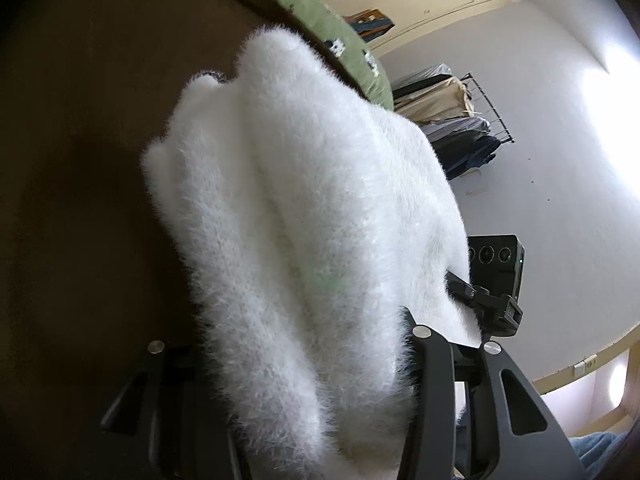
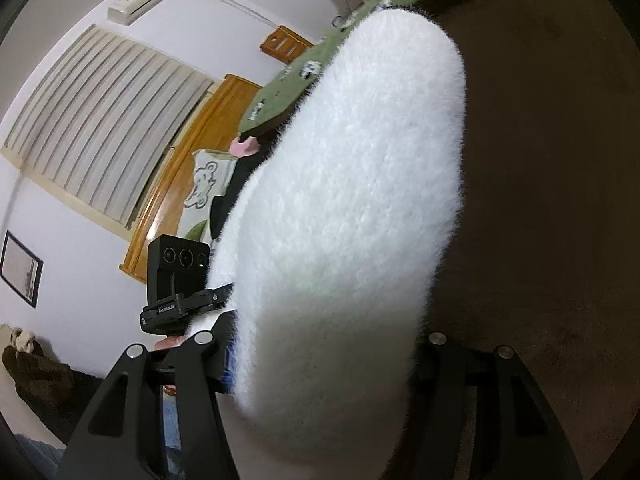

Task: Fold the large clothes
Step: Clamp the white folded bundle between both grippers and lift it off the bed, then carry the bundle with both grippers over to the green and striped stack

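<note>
We are gripping the fluffy white knit sweater (image 1: 296, 208) between both grippers' fingers, left (image 1: 320, 400) and right (image 2: 324, 392), lifting it toward twelve o'clock; folding looks midway.

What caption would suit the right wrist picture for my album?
Right gripper clutching a fluffy white sweater above a dark brown surface.
</note>
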`<state>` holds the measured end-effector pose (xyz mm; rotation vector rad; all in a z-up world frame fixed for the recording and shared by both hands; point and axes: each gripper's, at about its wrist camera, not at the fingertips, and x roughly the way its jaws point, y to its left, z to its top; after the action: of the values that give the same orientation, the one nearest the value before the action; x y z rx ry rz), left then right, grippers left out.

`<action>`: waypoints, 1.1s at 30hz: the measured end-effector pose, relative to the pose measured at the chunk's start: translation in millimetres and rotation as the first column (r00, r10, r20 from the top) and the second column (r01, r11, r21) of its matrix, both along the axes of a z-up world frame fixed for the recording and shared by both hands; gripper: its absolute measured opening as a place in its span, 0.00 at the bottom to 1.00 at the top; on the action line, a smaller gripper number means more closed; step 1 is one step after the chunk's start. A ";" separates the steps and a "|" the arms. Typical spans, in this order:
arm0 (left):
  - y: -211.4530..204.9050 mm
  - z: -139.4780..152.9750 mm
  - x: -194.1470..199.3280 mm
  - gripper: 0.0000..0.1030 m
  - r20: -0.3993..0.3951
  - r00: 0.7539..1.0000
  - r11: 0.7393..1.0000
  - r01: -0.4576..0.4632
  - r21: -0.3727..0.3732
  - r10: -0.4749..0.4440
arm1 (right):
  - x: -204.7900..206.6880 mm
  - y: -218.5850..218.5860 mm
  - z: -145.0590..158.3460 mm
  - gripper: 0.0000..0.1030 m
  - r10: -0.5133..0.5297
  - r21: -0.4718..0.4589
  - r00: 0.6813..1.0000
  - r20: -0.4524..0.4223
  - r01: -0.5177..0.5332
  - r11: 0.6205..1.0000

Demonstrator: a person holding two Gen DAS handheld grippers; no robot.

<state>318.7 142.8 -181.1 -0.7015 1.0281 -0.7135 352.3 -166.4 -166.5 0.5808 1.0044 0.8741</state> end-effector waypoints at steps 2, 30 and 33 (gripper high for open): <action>5.6 12.5 -7.2 0.43 0.012 1.000 1.000 -0.010 0.004 0.010 | -3.2 5.3 13.4 0.56 0.008 0.009 1.000 0.013 -0.008 1.000; 202.8 133.8 -112.4 0.43 0.135 0.940 0.935 -0.330 0.133 0.313 | -15.1 185.5 74.1 0.56 0.295 0.090 0.949 0.108 -0.305 0.948; 239.3 141.7 -122.7 0.43 0.133 0.919 0.911 -0.387 0.139 0.370 | -14.1 227.8 74.4 0.56 0.341 0.105 0.934 0.103 -0.352 0.930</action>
<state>195.9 382.2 -39.3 -0.6880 0.8109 -0.3186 338.2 61.4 -92.1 0.4711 0.9986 1.2714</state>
